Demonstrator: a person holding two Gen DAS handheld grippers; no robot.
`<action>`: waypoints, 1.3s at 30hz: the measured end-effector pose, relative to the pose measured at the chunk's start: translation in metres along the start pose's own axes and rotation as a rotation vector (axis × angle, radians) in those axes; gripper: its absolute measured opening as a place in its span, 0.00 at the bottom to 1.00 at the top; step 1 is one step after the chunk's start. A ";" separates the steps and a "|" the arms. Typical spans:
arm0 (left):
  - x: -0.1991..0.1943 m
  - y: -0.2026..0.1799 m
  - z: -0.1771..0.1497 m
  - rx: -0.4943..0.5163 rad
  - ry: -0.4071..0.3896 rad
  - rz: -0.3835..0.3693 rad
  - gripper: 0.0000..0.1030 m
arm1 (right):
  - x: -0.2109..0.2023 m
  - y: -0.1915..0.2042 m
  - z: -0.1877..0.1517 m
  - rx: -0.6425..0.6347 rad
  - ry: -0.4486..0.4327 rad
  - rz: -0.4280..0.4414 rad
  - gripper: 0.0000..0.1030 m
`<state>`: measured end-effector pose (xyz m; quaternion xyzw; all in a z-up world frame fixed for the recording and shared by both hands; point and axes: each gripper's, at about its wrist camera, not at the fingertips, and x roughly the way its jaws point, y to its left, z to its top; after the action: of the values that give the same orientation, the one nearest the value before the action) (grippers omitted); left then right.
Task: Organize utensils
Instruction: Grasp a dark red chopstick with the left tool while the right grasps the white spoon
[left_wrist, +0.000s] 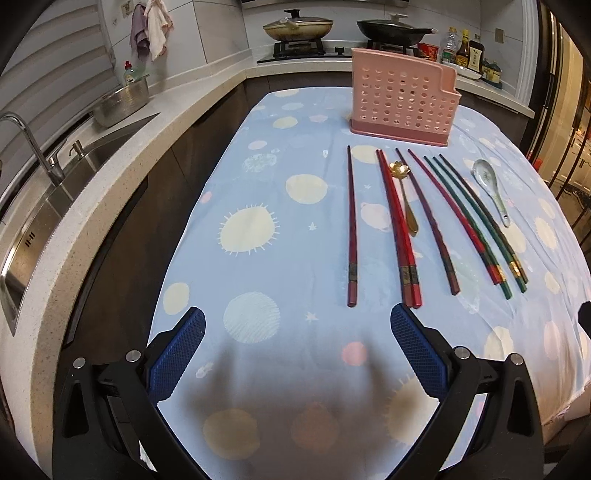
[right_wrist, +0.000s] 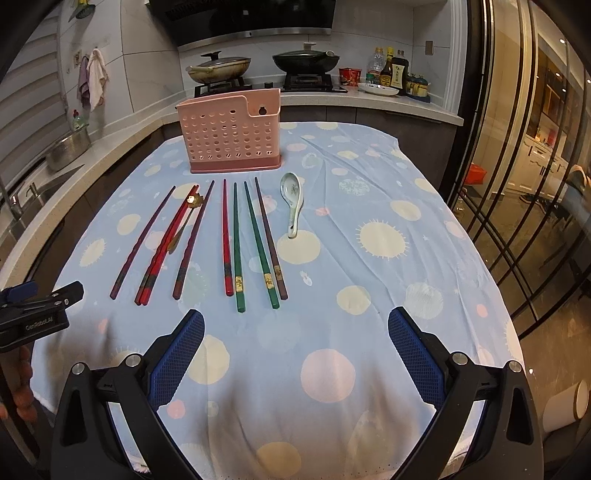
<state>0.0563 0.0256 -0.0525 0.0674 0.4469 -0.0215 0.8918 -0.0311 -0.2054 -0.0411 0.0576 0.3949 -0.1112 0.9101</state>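
Note:
Several chopsticks (left_wrist: 402, 229) in red, dark purple and green lie side by side on the blue spotted tablecloth (left_wrist: 258, 221); they also show in the right wrist view (right_wrist: 236, 243). A gold spoon (left_wrist: 404, 195) lies among them. A white ceramic spoon (right_wrist: 292, 199) lies to their right. A pink perforated utensil holder (left_wrist: 400, 99) stands upright behind them, also in the right wrist view (right_wrist: 231, 134). My left gripper (left_wrist: 297, 325) is open and empty, short of the chopstick ends. My right gripper (right_wrist: 295, 325) is open and empty, just short of the green chopsticks.
A counter with a steel sink (left_wrist: 48, 206) and tap runs along the left. A stove with two pans (right_wrist: 258, 66) and bottles (right_wrist: 391, 72) stands behind the table. Glass doors (right_wrist: 524, 177) are on the right. The left gripper shows at the right view's left edge (right_wrist: 33, 306).

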 end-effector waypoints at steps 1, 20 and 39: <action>0.008 0.002 0.002 -0.008 0.014 -0.005 0.93 | 0.001 0.001 0.001 -0.002 0.004 0.001 0.93; 0.071 -0.008 0.019 0.019 0.068 -0.108 0.45 | 0.054 -0.009 0.040 0.037 0.019 -0.010 0.93; 0.071 -0.003 0.024 0.002 0.103 -0.251 0.09 | 0.170 -0.006 0.085 0.074 0.116 0.041 0.21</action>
<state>0.1170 0.0207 -0.0954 0.0129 0.4969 -0.1298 0.8580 0.1407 -0.2542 -0.1076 0.1057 0.4415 -0.1033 0.8850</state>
